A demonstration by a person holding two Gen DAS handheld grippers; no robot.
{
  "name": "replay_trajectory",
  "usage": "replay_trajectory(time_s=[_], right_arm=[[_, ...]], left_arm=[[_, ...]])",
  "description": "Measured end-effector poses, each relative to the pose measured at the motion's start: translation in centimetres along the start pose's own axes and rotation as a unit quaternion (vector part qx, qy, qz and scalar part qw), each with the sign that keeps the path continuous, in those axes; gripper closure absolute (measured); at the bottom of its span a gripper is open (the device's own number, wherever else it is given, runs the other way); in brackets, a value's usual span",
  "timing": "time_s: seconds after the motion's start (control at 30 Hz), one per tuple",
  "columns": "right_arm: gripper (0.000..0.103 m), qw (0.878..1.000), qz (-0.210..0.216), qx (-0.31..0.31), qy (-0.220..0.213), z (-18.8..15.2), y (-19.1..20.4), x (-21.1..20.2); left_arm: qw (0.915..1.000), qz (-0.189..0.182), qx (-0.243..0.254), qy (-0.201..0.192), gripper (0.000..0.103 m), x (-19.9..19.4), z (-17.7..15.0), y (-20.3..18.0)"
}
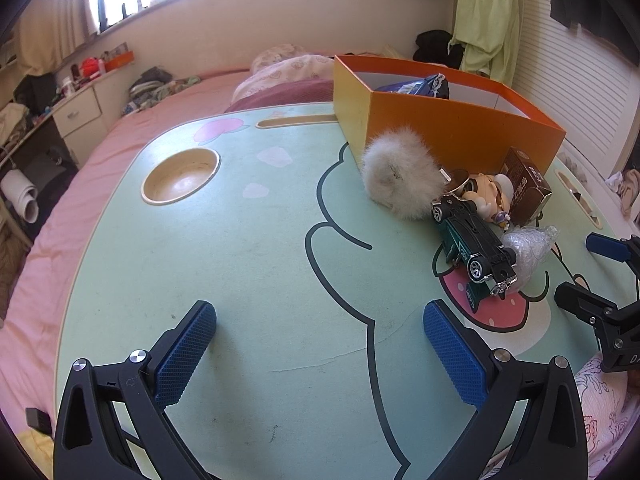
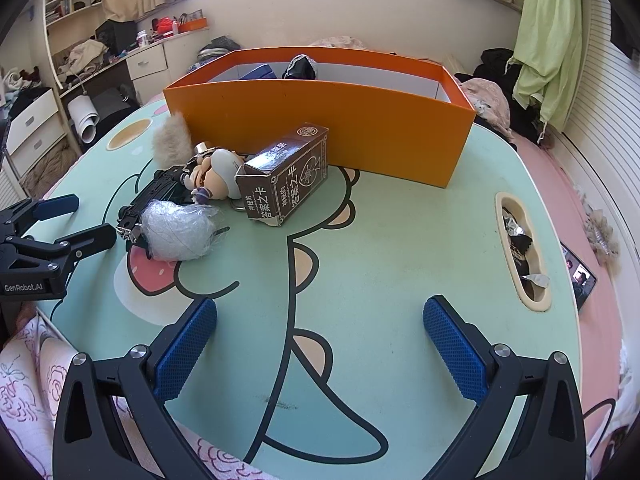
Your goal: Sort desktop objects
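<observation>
Clearly we have nothing in hand yet: the left gripper (image 1: pixel 320 354) and the right gripper (image 2: pixel 320 350) hover over the mint cartoon-printed tabletop (image 2: pixel 400 264) with fingers spread wide and empty. The clutter sits just before the orange cardboard box (image 2: pixel 340 120). We judge the brown printed card carton (image 2: pixel 282 178) light, stiff and crushable, best pinched across its long sides. The crinkly clear-wrapped ball (image 2: pixel 176 230) looks slippery and soft. The dark green toy car (image 1: pixel 474 246), lying tipped, seems heavier; we would grip its body. The fluffy cream pompom (image 1: pixel 400 178) will squash harmlessly.
</observation>
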State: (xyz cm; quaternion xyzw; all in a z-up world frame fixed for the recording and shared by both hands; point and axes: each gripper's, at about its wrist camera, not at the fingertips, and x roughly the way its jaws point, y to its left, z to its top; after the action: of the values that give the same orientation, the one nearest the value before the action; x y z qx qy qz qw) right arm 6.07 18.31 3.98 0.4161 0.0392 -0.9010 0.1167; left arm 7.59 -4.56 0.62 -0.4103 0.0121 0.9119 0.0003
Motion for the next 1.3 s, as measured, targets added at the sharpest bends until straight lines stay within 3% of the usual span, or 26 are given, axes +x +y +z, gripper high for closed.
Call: replay_trajectory(time_s=[0.73, 0.8, 0.87, 0.9, 1.0, 1.03, 1.13, 1.3], right_arm=[[0.0, 1.0, 0.0, 0.001, 0.0, -0.1, 0.1, 0.0], [0.0, 1.0, 0.0, 0.001, 0.0, -0.1, 0.1, 0.0], [0.0, 1.0, 0.0, 0.002, 0.0, -0.1, 0.1, 0.0], [0.0, 1.0, 0.001, 0.002, 0.0, -0.1, 0.1, 0.0], [0.0, 1.0, 0.001, 0.002, 0.0, -0.1, 0.1, 0.0], [0.0, 1.0, 0.001, 0.002, 0.0, -0.1, 0.1, 0.0], [0.0, 1.0, 0.001, 0.002, 0.0, -0.1, 0.1, 0.0], [0.0, 1.0, 0.001, 0.003, -0.001, -0.1, 0.2, -0.1]], left_arm=[[0.9999, 0.008, -0.009, 0.003, 0.0, -0.2, -0.2, 0.0], [0.9998, -0.013, -0.012, -0.007, 0.005, -0.6, -0.1, 0.0], [0.9986, -0.039, -0.02, -0.03, 0.016, -1.7, 0.3, 0.1], [0.9974, -0.056, -0.027, -0.038, 0.016, -2.2, 0.8, 0.1], [0.9939, -0.104, -0.033, -0.017, 0.025, -1.9, 2.8, -0.9], [0.9932, -0.113, -0.029, -0.007, 0.036, -1.5, 3.4, -1.5], [0.9946, -0.102, -0.002, 0.019, 0.047, 0.3, 4.7, -3.8], [0.9931, -0.115, 0.007, 0.022, 0.051, 1.0, 5.0, -4.9]])
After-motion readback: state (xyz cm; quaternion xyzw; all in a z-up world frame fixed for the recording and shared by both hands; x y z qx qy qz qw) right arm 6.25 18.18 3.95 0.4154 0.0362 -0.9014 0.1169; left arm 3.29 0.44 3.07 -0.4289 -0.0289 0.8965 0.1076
